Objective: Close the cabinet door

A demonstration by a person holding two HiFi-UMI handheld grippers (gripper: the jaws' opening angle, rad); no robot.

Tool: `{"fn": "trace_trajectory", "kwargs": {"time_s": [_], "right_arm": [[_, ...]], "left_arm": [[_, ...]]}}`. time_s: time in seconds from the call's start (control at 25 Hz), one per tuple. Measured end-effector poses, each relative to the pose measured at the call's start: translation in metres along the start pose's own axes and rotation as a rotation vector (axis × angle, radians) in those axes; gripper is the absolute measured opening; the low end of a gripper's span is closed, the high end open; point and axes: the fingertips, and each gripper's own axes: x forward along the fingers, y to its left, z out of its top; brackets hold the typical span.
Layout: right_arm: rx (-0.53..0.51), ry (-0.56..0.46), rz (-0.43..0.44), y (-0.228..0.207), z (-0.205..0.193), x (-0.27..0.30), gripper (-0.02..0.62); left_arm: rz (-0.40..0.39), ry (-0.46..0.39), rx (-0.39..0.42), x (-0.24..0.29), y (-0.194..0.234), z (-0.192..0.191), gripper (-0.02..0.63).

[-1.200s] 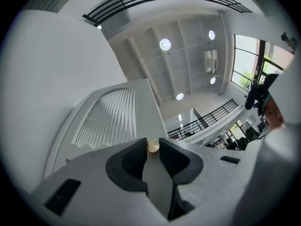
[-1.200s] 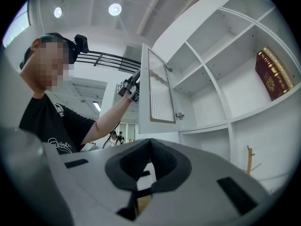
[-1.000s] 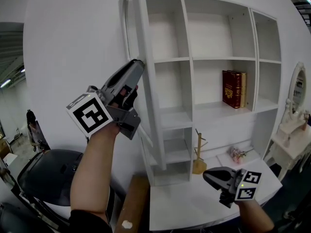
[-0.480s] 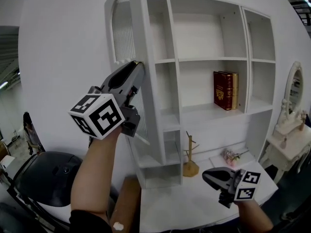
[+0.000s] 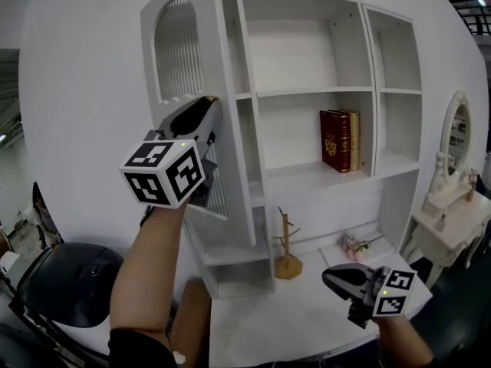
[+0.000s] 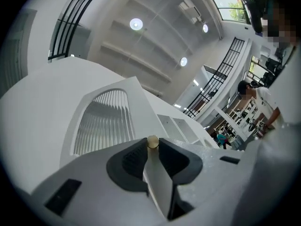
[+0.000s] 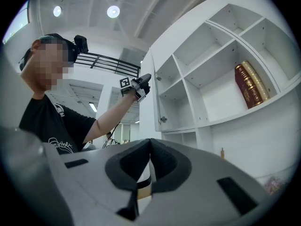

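- My left gripper [image 5: 204, 107] has its jaws narrowed onto the thin white panel of the cabinet door [image 5: 178, 60]. A small round knob [image 6: 152, 141] sits right at the jaw tips.
- The door stands partly open, swung out in front of the left column of the cabinet [image 5: 307, 48].
- My right gripper [image 5: 338, 279] hangs low over the desk [image 5: 284, 324], jaws together on nothing, well apart from the door.
- Risk: the hold is on a slim edge, so a push off the door's arc could let the panel slide out of the pads.
- Risk: if I keep the jaws around the edge until the door closes, they may get pinched against the frame.
- Risk: a hard shove could slam the door and jar the books [image 5: 338, 139].
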Motion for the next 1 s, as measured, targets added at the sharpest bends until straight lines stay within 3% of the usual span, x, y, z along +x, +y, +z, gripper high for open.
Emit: {"fn": "trace_trajectory", "kwargs": {"time_s": [0.44, 1.0], "right_arm": [[0.030, -0.012, -0.069, -0.019, -0.007, -0.030, 0.006], [0.089, -0.008, -0.125, -0.058, -0.017, 0.008, 0.006]], "left_arm": [[0.067, 0.069, 0.104, 0.043, -0.005, -0.023, 0.077], [0.030, 0.065, 0.272, 0.090, -0.005, -0.053, 0.077]]}}
